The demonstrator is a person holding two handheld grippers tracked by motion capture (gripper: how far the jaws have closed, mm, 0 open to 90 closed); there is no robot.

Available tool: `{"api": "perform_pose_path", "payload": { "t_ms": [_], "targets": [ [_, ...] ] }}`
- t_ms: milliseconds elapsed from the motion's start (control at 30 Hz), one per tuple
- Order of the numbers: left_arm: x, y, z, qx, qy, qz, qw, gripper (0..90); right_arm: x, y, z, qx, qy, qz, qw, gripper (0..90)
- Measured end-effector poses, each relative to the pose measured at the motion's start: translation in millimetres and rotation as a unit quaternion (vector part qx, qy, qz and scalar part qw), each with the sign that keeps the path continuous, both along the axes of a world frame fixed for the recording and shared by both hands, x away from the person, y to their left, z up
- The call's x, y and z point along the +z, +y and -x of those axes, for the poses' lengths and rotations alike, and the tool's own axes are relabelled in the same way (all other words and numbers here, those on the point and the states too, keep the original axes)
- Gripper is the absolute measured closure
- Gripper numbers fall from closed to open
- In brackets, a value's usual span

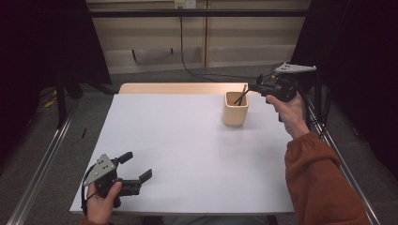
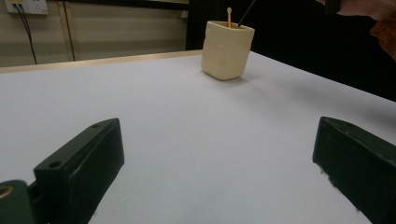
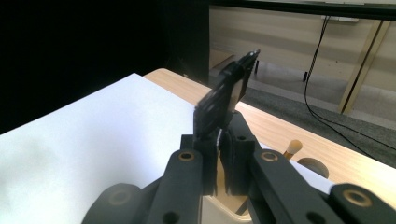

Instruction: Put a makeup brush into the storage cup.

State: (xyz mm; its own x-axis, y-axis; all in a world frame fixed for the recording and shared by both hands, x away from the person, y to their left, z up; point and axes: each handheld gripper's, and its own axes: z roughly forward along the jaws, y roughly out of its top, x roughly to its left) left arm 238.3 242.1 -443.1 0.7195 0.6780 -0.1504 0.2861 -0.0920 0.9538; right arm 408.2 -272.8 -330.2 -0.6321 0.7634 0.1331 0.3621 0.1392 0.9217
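R gripper [image 1: 256, 86] clamps thin dark stick [image 1: 242, 93] over beige square cup [image 1: 234, 108] — lower straight, pref. centred; L gripper [image 1: 136, 168] open, well off.

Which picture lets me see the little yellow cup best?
The left gripper view: the cup stands whole and clear, sticks poking out. The high view shows it small, far right on the table. In the right gripper view the right gripper hides most of it.
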Motion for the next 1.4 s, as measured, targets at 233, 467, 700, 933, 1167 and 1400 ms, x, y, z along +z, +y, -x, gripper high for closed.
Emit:
{"api": "perform_pose_path", "payload": {
  "t_ms": [233,467,700,933,1167,1400],
  "targets": [
    [-0.1,-0.7,0.0,-0.002,0.001,0.0,1.0,2.0,-6.7,2.6,-7.9,-0.004,0.009,0.01,0.9999,85.5],
    [-0.2,-0.9,-0.1,-0.003,0.001,-0.001,1.0,2.0,-12.8,3.9,-12.4,-0.006,0.017,0.015,0.9997,85.5],
    [-0.3,-0.6,-0.2,-0.004,0.001,0.0,1.0,2.5,-21.6,2.7,-16.2,-0.007,0.028,0.015,0.9995,85.5],
    [-0.1,-0.5,0.1,-0.004,0.002,0.001,1.0,2.4,-30.5,5.2,-17.5,-0.004,0.033,0.015,0.9993,85.4],
    [-0.4,-0.5,-1.0,-0.006,0.003,-0.002,1.0,2.4,-41.9,2.1,-18.5,-0.008,0.04,0.005,0.9992,85.4],
    [-0.3,-0.4,-0.7,-0.006,0.003,-0.002,1.0,2.4,-51.8,4.1,-18.6,-0.004,0.044,0.004,0.999,85.3]
  ]
}}
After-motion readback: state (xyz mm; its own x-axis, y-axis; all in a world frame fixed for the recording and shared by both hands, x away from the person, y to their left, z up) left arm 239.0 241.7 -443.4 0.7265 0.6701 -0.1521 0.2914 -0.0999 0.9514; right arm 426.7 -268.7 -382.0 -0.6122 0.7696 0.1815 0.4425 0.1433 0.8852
